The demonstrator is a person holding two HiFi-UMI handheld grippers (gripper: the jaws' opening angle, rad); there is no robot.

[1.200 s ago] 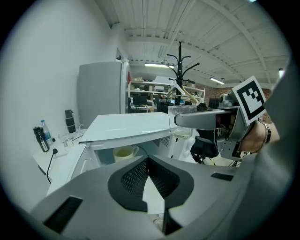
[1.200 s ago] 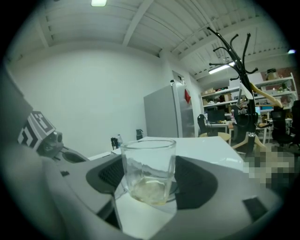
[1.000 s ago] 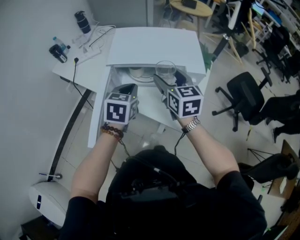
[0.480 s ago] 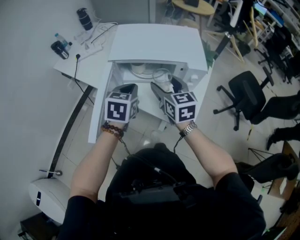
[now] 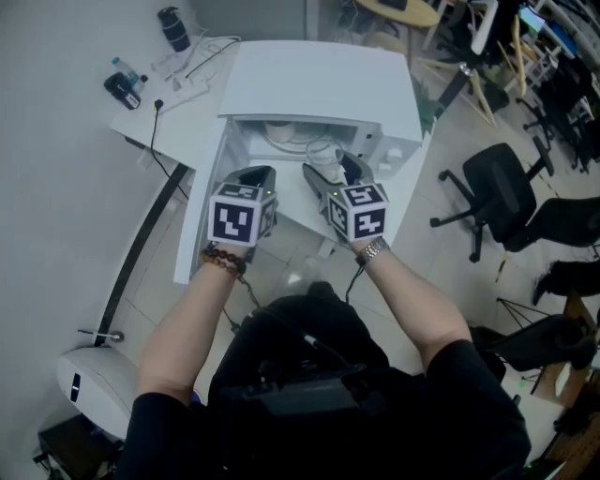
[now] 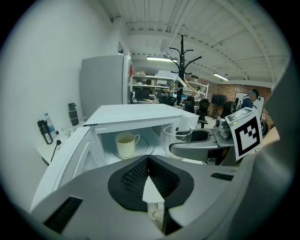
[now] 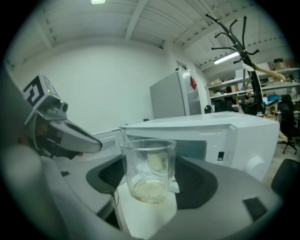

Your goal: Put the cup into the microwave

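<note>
A white microwave [image 5: 319, 80] stands with its door [image 5: 202, 202] swung open to the left. Inside, a cream mug [image 6: 125, 144] sits on the turntable plate. My right gripper [image 5: 330, 169] is shut on a clear glass cup [image 5: 323, 155] and holds it upright just in front of the opening, a little to the right of the mug. In the right gripper view the glass cup [image 7: 147, 168] fills the space between the jaws. My left gripper [image 5: 251, 178] hovers to the left, in front of the door, shut with nothing in it [image 6: 148, 168].
The white table [image 5: 173, 103] left of the microwave carries bottles [image 5: 173, 28], a plug and cables. A black office chair [image 5: 492, 187] stands to the right, and a white appliance [image 5: 89, 398] sits on the floor at lower left. More chairs and desks lie behind.
My right gripper has come down with the glass cup, from above the microwave's top edge to the level of its opening. The left gripper has stayed put.
</note>
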